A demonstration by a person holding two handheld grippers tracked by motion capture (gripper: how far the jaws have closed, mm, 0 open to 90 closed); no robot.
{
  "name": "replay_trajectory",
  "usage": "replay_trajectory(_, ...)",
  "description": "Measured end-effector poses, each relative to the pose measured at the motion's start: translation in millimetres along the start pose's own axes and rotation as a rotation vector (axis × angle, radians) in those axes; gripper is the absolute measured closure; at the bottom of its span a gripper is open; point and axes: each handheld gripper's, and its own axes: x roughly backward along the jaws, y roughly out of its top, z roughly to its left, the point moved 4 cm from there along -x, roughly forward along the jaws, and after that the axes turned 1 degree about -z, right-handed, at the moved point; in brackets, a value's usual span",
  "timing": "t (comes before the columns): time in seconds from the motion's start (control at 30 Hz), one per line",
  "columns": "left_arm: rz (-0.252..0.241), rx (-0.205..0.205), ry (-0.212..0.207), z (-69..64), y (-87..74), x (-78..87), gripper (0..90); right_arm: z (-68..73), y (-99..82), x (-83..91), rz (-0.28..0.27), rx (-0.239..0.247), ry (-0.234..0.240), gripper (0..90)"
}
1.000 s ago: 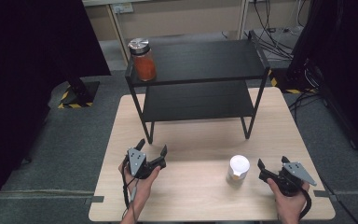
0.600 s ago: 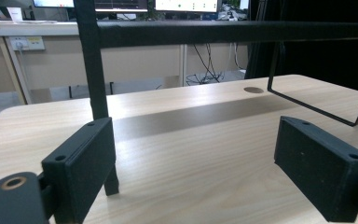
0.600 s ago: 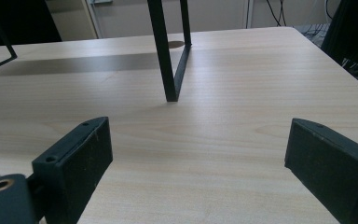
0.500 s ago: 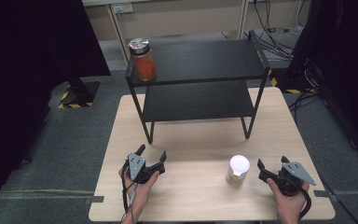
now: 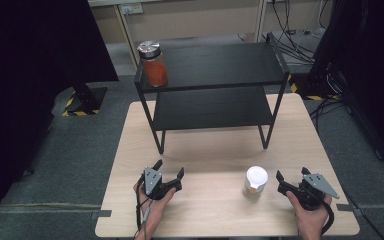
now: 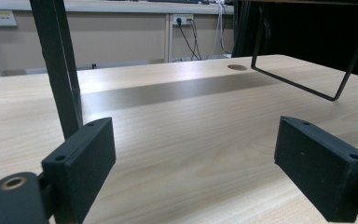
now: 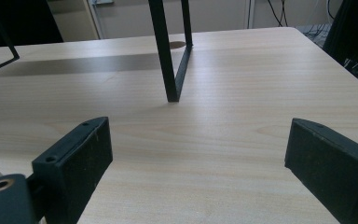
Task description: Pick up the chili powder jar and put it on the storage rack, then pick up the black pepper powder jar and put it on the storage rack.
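A jar of orange-red powder with a silver lid stands on the left end of the top shelf of a black two-tier rack. A small white-lidded jar stands on the wooden table near its front right. My left gripper rests at the front left, open, nothing between its jaws. My right gripper sits just right of the white-lidded jar, open and empty. A black rack leg rises ahead of the left gripper; another rack leg stands ahead of the right.
The rack spans the back half of the table, its lower shelf bare. Dark curtains hang at the left and right. Cables lie on the floor behind. Bare wood lies between the two grippers.
The left gripper has drifted slightly toward the table's front edge. The right gripper and both jars have stayed where they were.
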Motion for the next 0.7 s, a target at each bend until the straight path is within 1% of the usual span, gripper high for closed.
replay_trajectory(0.2,0.014,0.005,-0.006,1.5,-3.9,-1.9,11.8,0.3,0.4,-0.4,0.003,0.004,-0.001,7.5)
replay_trajectory(0.37,0.011,-0.004,-0.01,0.7,-4.2,-1.9,12.0,0.2,0.5,-0.4,0.003,0.001,-0.001,7.5)
replay_trajectory(0.47,0.013,0.003,-0.012,1.5,-4.0,-2.0,12.0,0.5,0.6,-0.5,0.004,0.004,-0.002,7.4)
replay_trajectory(0.6,0.013,-0.004,-0.014,1.2,-3.9,-2.2,12.1,0.0,1.2,-0.9,0.009,0.003,0.0,7.3)
replay_trajectory(0.7,0.015,-0.003,-0.015,1.3,-3.6,-2.4,12.0,0.7,1.1,-0.9,0.008,0.008,-0.001,7.3)
